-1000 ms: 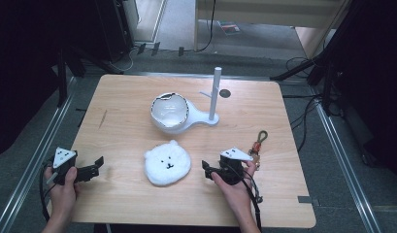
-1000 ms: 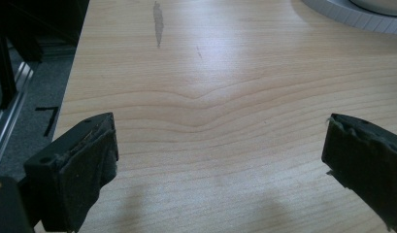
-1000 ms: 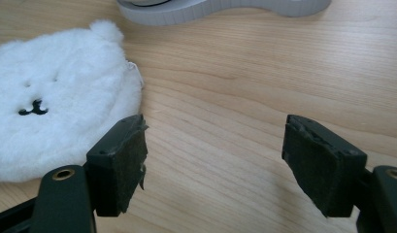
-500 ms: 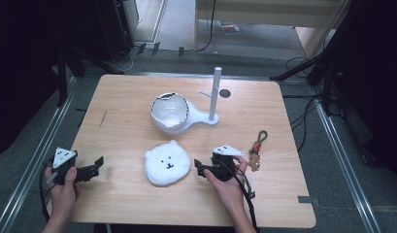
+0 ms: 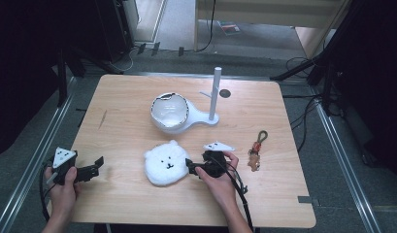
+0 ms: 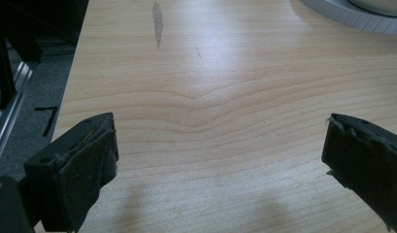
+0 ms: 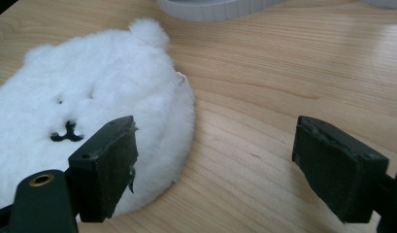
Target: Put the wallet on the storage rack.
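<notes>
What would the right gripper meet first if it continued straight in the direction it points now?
Probably the white bear plush. The right gripper points at its near edge with open jaws that have just been opening, nothing between them. One jaw seems to overlap the plush already, though depth is unclear.

Right claw (image 5: 189,165) wider, nearer plush bear (image 5: 166,162).

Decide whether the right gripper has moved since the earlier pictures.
Yes. The right gripper has slid left along the table, away from the keychain and up to the plush bear, its jaws opening.
</notes>
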`<action>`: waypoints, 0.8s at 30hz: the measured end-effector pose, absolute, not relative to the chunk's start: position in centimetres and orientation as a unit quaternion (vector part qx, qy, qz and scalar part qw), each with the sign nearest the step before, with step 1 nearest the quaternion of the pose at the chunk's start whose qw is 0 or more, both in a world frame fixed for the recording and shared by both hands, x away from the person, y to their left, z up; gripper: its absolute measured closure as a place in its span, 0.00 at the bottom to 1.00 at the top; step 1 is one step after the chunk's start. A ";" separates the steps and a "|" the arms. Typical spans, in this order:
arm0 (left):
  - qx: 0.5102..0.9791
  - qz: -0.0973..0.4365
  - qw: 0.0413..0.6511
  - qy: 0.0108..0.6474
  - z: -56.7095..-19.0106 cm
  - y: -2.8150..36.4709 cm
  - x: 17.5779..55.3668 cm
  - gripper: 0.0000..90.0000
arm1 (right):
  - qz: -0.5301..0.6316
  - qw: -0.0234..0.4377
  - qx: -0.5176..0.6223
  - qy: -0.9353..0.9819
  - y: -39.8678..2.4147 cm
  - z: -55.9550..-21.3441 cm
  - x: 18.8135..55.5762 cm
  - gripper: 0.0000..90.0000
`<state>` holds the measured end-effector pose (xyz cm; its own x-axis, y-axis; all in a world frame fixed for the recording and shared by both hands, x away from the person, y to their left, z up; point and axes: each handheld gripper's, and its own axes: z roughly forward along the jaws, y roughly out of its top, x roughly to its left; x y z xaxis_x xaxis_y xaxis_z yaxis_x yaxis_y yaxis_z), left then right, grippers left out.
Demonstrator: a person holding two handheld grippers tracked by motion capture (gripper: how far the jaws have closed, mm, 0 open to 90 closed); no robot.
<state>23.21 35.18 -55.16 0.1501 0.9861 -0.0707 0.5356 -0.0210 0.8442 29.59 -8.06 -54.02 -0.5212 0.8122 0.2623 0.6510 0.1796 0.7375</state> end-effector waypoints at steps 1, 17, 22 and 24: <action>0.652 0.291 0.387 0.583 -55.2 35.2 23.2 0.00 | 0.424 0.092 0.481 0.762 -7.9 -54.0 29.7 0.18; 0.654 0.291 0.385 0.583 -55.2 35.2 23.2 0.00 | 0.419 0.059 0.468 0.776 -5.5 -54.4 30.7 0.17; 0.654 0.291 0.385 0.583 -55.2 35.2 23.2 0.00 | 0.414 0.057 0.468 0.779 -4.9 -54.5 31.0 0.17; 0.654 0.291 0.385 0.583 -55.2 35.2 23.3 0.00 | 0.411 0.060 0.465 0.782 -4.6 -54.5 31.0 0.18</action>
